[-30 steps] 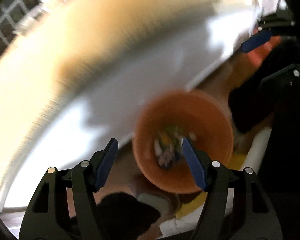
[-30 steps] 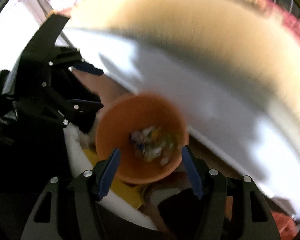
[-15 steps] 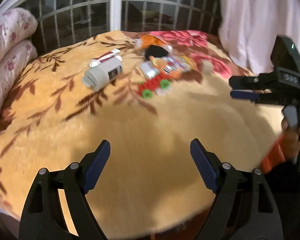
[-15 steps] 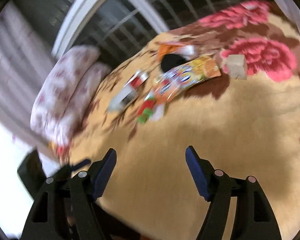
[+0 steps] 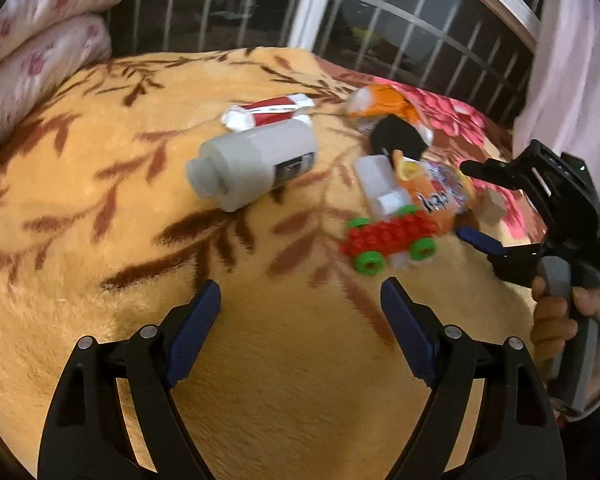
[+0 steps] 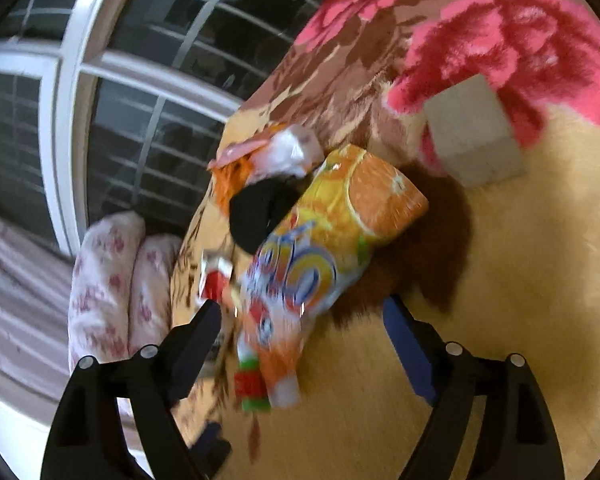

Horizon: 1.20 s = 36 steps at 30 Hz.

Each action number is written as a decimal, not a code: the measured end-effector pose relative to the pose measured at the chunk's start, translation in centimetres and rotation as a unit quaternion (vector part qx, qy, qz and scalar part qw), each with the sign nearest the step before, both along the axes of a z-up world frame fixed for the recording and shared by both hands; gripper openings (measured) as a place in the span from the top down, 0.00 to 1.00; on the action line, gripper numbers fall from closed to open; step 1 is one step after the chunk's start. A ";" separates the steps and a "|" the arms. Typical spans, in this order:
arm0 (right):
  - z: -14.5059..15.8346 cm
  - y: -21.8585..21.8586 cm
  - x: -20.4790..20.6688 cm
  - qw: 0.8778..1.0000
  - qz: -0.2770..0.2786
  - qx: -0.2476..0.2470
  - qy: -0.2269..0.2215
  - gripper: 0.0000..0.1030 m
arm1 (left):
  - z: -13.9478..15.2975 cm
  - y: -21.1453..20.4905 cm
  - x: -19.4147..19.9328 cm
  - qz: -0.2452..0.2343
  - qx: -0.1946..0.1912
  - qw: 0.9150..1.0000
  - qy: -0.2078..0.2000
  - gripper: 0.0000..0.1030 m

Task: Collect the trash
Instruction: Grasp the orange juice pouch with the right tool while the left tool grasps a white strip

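Trash lies on a yellow floral blanket (image 5: 100,240). A grey plastic bottle (image 5: 252,168) lies on its side, with a red-and-white wrapper (image 5: 268,114) behind it. An orange juice pouch (image 6: 320,256) lies between my right gripper's (image 6: 302,328) open fingers; it also shows in the left wrist view (image 5: 440,192). A black piece (image 6: 260,212) and an orange-and-white wrapper (image 6: 272,152) lie beyond it. A grey cube (image 6: 472,132) sits to the right. My left gripper (image 5: 300,308) is open and empty, short of the bottle.
A red toy car with green wheels (image 5: 388,240) sits beside the pouch. Floral pillows (image 5: 40,40) lie at the left. A barred window (image 5: 380,20) and a pink curtain (image 5: 572,60) stand behind the bed. The right gripper's body (image 5: 556,220) hangs at the right.
Both grippers swung up from the orange bin beside the bed to over the blanket, then moved closer to the trash. The right gripper now straddles the juice pouch.
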State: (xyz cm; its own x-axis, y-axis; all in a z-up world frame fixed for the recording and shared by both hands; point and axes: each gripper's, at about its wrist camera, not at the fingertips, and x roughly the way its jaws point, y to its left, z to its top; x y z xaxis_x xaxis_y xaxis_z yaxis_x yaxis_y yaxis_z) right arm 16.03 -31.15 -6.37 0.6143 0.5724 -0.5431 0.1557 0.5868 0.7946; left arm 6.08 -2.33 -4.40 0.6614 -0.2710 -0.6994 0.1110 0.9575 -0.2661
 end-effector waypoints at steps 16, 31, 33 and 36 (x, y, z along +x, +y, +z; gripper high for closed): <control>0.6 1.4 0.9 0.998 -0.018 -0.053 -0.027 0.45 | -0.4 -1.6 -0.6 -0.017 0.040 0.999 -0.018 0.22; 5.6 -5.4 -13.2 0.968 -0.026 -0.189 -0.164 0.46 | 1.3 -2.6 0.3 -0.032 0.018 0.999 0.007 0.22; 5.9 -5.9 -13.6 0.962 -0.027 -0.212 -0.171 0.46 | 2.2 -4.1 1.5 -0.031 0.025 0.999 0.017 0.22; 6.1 -6.9 -14.1 0.963 -0.029 -0.200 -0.180 0.46 | 3.0 -7.2 3.9 -0.030 0.057 0.998 0.028 0.22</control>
State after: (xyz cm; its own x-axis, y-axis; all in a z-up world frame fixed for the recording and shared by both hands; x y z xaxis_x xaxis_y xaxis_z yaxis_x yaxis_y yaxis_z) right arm 1.88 -38.02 -0.26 0.8282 0.3209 -0.4594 -0.0453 0.8555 0.5159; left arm 9.98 -9.50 -1.37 0.6058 -0.2247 -0.7632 0.1563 0.9742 -0.1628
